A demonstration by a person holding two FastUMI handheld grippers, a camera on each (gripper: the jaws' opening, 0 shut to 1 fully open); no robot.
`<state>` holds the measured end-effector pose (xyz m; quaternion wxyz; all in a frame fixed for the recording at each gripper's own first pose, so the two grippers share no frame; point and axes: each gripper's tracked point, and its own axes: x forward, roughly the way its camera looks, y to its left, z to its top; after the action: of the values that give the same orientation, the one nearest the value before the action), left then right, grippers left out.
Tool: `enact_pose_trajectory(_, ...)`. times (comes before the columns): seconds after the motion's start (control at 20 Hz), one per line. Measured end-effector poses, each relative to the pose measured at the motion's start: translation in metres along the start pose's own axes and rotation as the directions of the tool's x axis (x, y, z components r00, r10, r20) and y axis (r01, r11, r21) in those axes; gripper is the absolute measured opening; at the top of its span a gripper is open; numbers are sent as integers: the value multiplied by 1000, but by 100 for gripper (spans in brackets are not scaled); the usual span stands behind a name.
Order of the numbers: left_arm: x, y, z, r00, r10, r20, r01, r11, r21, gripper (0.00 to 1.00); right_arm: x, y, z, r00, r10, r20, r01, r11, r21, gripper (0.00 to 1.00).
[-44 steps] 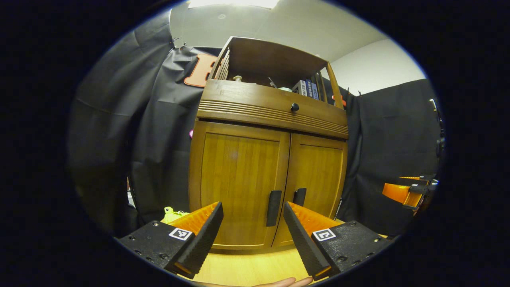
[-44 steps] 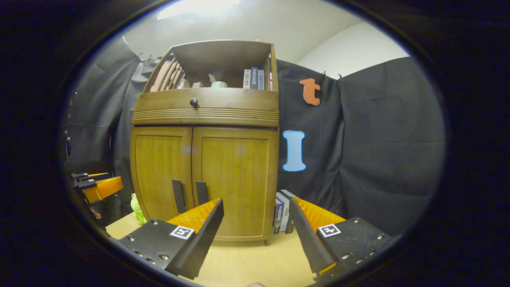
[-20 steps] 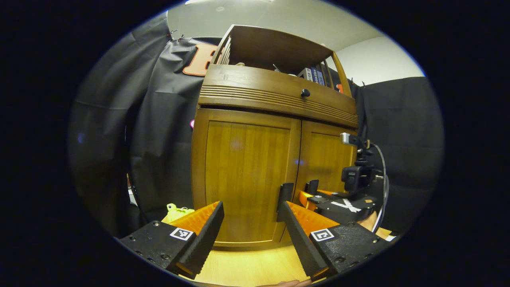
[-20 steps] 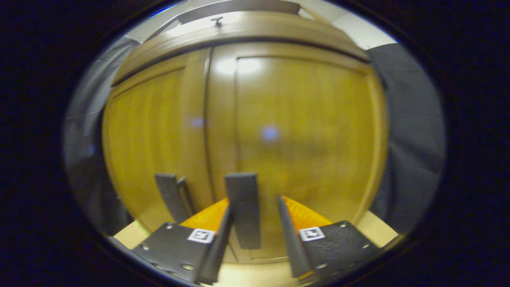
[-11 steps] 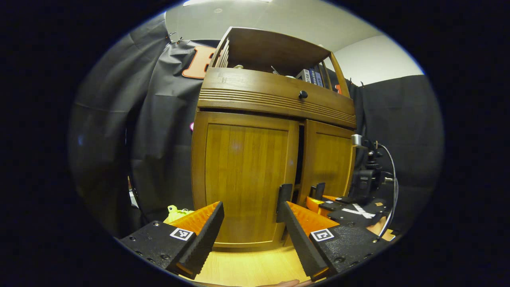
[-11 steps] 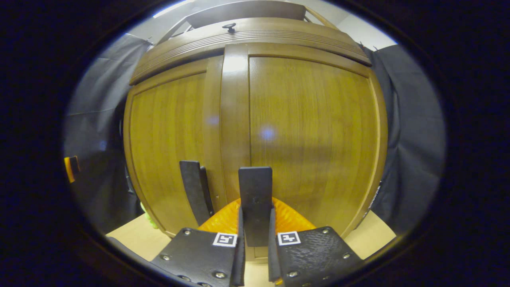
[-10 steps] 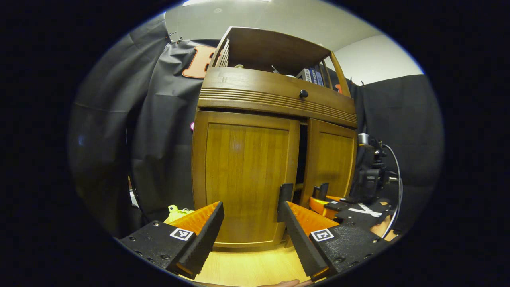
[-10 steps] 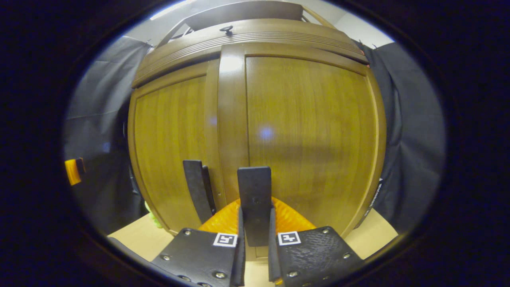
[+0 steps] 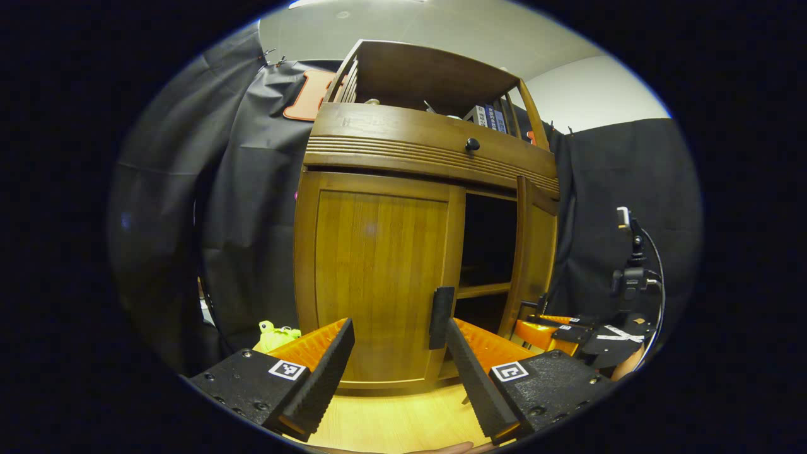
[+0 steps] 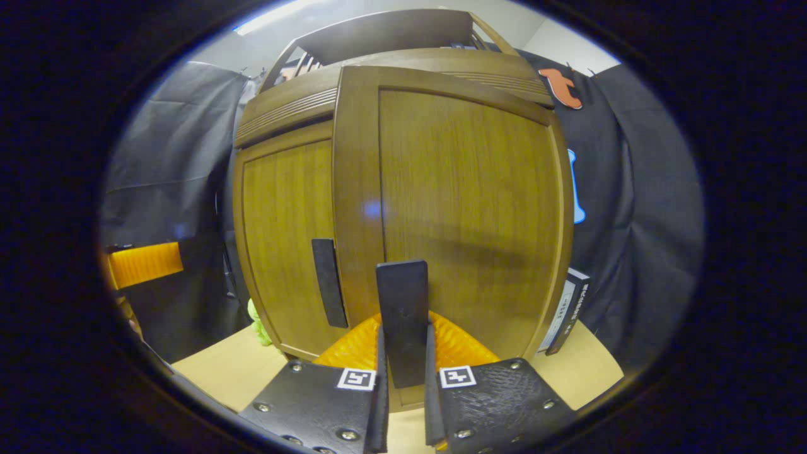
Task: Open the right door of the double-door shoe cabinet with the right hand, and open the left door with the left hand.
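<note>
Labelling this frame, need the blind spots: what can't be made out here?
- Cabinet inside, left gripper view: too dark to tell any contents.
- Top-shelf items, left gripper view: too small, partly behind the drawer front.
- Right door, right gripper view: blocks the opening behind it.
- Right gripper on the right handle: the handle's lower end sits hidden between its fingers.
</note>
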<state>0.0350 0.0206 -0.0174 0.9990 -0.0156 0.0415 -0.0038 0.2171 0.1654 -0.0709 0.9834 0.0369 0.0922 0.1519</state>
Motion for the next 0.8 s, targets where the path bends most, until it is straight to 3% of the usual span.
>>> enact_pose_trajectory(0.05, 1, 0, 0, 1000, 4, 3, -4, 1000, 9, 86, 0, 0, 0, 1000, -2, 2, 2, 1000, 8, 23)
enact_pose_trajectory(0.5, 2, 3, -4, 1000, 14, -7, -14, 1000, 16, 86, -10, -9, 1, 998, -60, -3, 60, 997, 41, 23)
enact_pose_trajectory(0.65, 0, 2, -2, 1000, 16, 0, -16, 1000, 22, 86, -14, 0, 4, 999, -35, 7, 34, 994, 107, 23)
enact_pose_trajectory(0.7, -1, 1, -3, 1000, 13, 0, -13, 1000, 29, 92, -15, 3, 5, 999, -35, 8, 34, 992, 125, 22)
enact_pose_trajectory(0.8, -4, -1, -3, 1000, 8, 7, -8, 999, 35, 92, -15, -3, 6, 998, -61, 10, 60, 992, 109, 22)
